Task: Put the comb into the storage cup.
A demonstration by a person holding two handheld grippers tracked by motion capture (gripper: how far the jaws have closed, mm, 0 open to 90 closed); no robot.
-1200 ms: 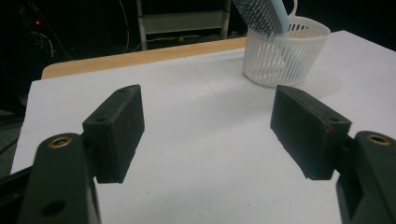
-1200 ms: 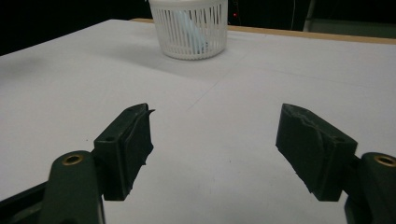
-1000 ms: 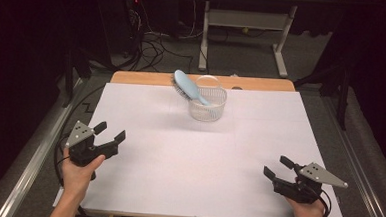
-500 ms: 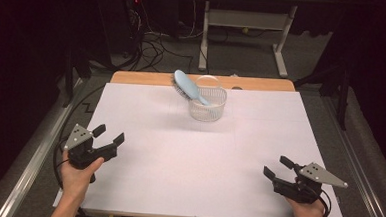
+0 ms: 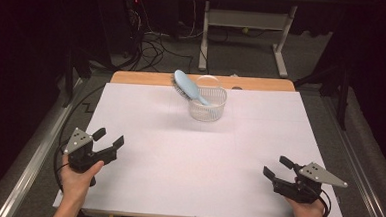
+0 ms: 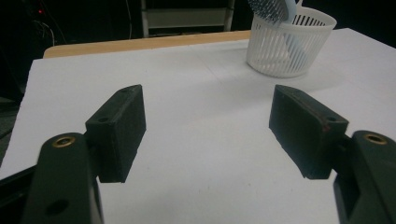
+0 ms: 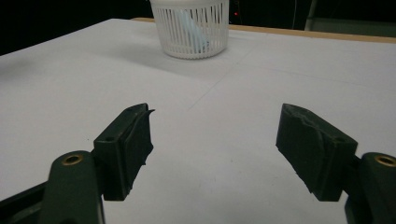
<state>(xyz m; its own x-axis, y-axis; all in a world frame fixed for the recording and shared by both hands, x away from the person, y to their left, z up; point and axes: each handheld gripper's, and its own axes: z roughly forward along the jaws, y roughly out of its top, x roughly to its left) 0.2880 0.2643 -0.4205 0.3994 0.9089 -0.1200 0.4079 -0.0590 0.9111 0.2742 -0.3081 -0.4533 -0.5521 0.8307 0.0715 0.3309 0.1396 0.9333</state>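
Note:
A white slatted basket [image 5: 207, 105] stands at the far middle of the white-covered table [image 5: 193, 163]. A light blue hairbrush [image 5: 188, 86] leans in it, with its head sticking out over the left rim. My left gripper [image 5: 109, 136] hovers at the near left, far from the basket. It is open, its jaws have just been closing a little, and nothing is between them. My right gripper [image 5: 276, 166] is at the near right, open and empty. The left gripper view looks past its own gripper [image 6: 208, 100] to the basket [image 6: 289, 46] and brush [image 6: 271, 7]. The right gripper view has its gripper [image 7: 215, 114] before the basket [image 7: 194, 32].
A wooden table edge [image 5: 147, 78] shows beyond the white cover. Behind it lie dark floor, cables [image 5: 154, 46] and a white desk frame [image 5: 245, 21]. A metal rail [image 5: 33, 155] runs along the table's left side.
My left gripper has drifted slightly toward the near edge. The right gripper, basket and brush have stayed put.

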